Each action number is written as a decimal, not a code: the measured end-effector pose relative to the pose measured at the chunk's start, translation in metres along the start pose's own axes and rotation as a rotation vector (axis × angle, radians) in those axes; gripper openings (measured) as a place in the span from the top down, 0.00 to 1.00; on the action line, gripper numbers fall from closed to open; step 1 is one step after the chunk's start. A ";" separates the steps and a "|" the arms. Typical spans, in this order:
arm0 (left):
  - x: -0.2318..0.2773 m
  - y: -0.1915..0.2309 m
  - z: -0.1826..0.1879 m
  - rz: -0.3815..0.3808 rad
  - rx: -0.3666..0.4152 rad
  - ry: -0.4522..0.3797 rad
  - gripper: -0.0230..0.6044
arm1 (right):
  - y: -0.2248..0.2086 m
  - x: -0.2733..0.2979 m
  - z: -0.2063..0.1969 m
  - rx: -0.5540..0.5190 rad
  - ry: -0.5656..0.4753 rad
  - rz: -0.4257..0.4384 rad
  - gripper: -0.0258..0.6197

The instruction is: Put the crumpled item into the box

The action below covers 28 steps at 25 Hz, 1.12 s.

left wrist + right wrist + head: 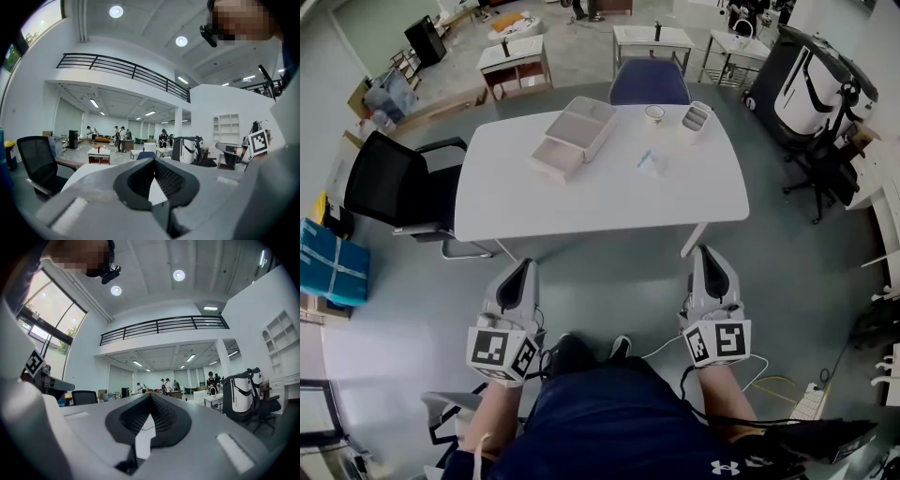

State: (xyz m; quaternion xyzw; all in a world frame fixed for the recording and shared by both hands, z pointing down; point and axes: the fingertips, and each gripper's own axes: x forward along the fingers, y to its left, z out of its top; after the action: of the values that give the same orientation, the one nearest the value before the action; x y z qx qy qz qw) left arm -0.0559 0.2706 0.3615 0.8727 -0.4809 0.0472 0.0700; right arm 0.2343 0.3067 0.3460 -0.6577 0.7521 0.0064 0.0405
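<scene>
Closest to me, I hold both grippers low in front of my lap, over the grey floor (609, 281) and short of the desk (600, 202). My left hand-held gripper (523, 267) has its jaws pressed together at the tips with nothing between them, and my right hand-held gripper (710, 251) is closed the same way, empty; both point forward at the desk's near edge. On the white desk the crumpled item (649, 164) lies right of the middle, a small pale wad with a bluish tinge, clear of everything else; it is too small for me to tell its long axis or which way it points. Left of it and a bit farther lies the box (581, 125), open and pale, its long axis running from near left to far right. Beyond the wad, near the far edge, stand a cup (654, 113) and a small grey container (697, 116). A black chair (394, 183) stands at the desk's left end, a blue chair (649, 82) at the far side.
</scene>
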 end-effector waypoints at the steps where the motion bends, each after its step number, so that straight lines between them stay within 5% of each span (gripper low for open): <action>1: 0.000 -0.003 -0.002 0.001 0.002 0.005 0.96 | -0.004 0.000 -0.002 0.002 0.004 0.000 0.96; 13: 0.057 0.020 -0.007 -0.012 -0.023 0.033 0.96 | -0.034 0.043 -0.019 0.006 0.064 -0.051 0.96; 28: 0.171 0.114 0.013 -0.118 -0.042 0.031 0.96 | -0.034 0.159 -0.034 -0.015 0.124 -0.188 0.96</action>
State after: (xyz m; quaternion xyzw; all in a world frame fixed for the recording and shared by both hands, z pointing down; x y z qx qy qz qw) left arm -0.0605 0.0658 0.3831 0.8970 -0.4284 0.0463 0.0982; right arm 0.2450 0.1431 0.3708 -0.7246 0.6883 -0.0324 -0.0108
